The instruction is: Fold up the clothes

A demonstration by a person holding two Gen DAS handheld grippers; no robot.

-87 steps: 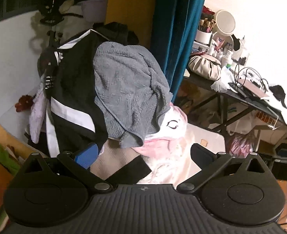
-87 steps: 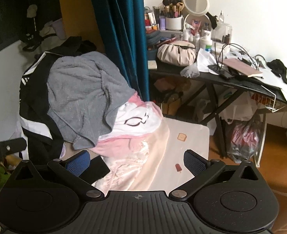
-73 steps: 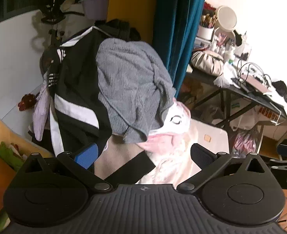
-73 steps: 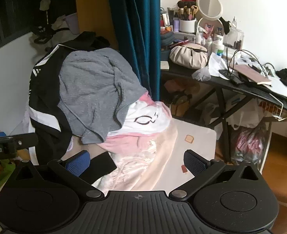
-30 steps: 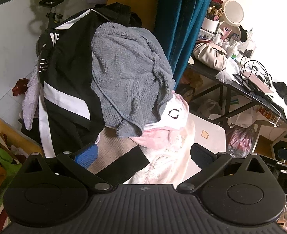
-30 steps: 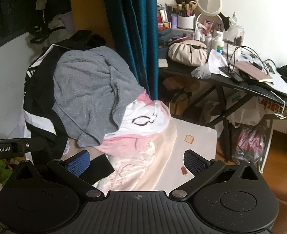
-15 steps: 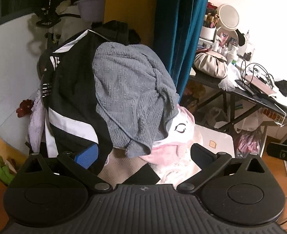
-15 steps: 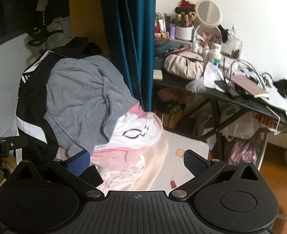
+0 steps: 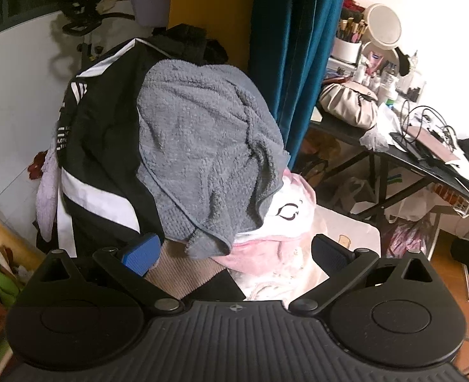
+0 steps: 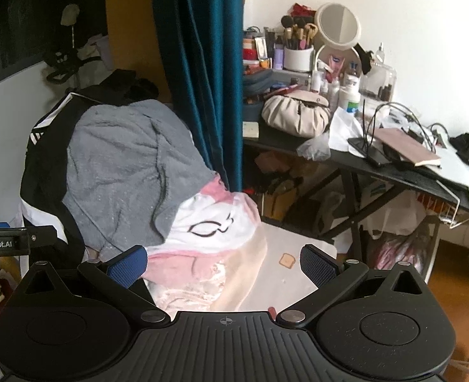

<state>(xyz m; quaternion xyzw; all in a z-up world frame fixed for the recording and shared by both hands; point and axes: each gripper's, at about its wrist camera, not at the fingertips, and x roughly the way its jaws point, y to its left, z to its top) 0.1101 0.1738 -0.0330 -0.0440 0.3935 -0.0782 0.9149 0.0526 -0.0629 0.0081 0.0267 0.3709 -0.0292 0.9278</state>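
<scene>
A heap of clothes rises in front of both grippers. On top lies a grey fleecy garment (image 9: 202,146) (image 10: 120,172), draped over a black jacket with white stripes (image 9: 97,146) (image 10: 40,146). Below it sit a pink and white piece with a drawn closed eye (image 9: 285,213) (image 10: 209,222) and a beige knit (image 9: 183,270). My left gripper (image 9: 234,251) is open, just short of the grey garment's lower hem. My right gripper (image 10: 223,265) is open too, over the pink piece and a cream sheet (image 10: 282,273). Neither holds anything.
A teal curtain (image 9: 295,47) (image 10: 202,63) hangs behind the heap. At right a black desk (image 10: 393,172) carries a round mirror (image 10: 338,25), brushes, bottles, a beige pouch (image 10: 295,114) and cables. Bags lie under the desk. The left gripper's arm (image 10: 15,242) shows at left.
Both cameras have shifted slightly, closer to the clothes heap, and the view wobbles. The clothes have not moved and both grippers stay open.
</scene>
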